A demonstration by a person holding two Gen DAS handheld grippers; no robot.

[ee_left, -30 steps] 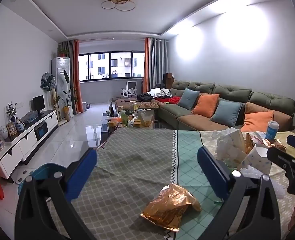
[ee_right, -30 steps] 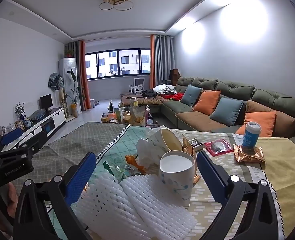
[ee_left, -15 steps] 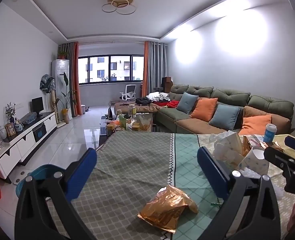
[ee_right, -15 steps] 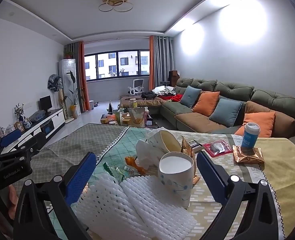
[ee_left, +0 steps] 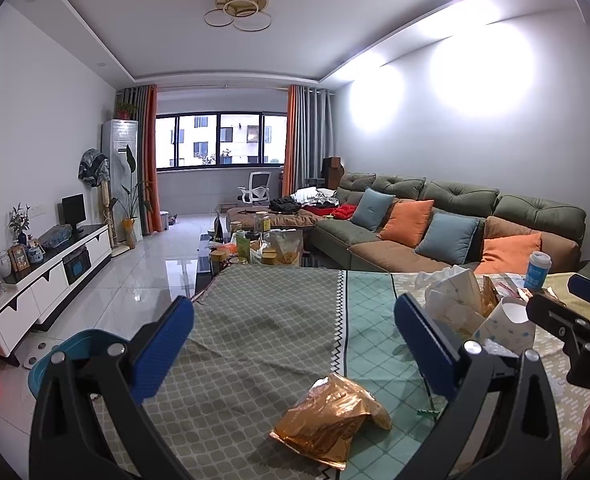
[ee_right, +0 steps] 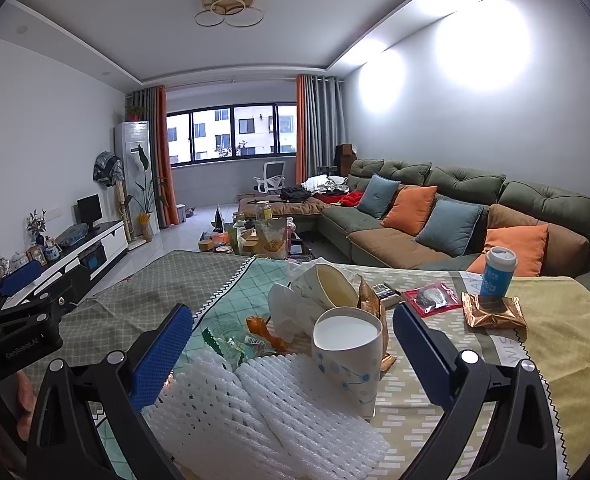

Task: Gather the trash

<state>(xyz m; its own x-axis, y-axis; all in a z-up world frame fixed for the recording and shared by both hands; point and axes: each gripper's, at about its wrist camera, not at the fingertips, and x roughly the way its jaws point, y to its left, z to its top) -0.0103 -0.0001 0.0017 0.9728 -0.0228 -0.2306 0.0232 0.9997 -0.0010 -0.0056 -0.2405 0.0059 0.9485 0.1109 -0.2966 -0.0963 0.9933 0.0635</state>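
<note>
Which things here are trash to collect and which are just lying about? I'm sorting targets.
Trash:
gold foil wrapper
white foam netting
paper cup
crumpled tissue
blue bin, probably the drop-off

Lying about:
blue lidded cup
sofa cushions
tablecloth

Both fisheye views are sharp and evenly lit; daylight enters through the far window (ee_left: 219, 140), two blown-out glare patches bloom on the right wall (ee_left: 479, 68), the floor (ee_left: 175, 276) reflects the window, straight lines bow outward, and corners vignette black
</note>
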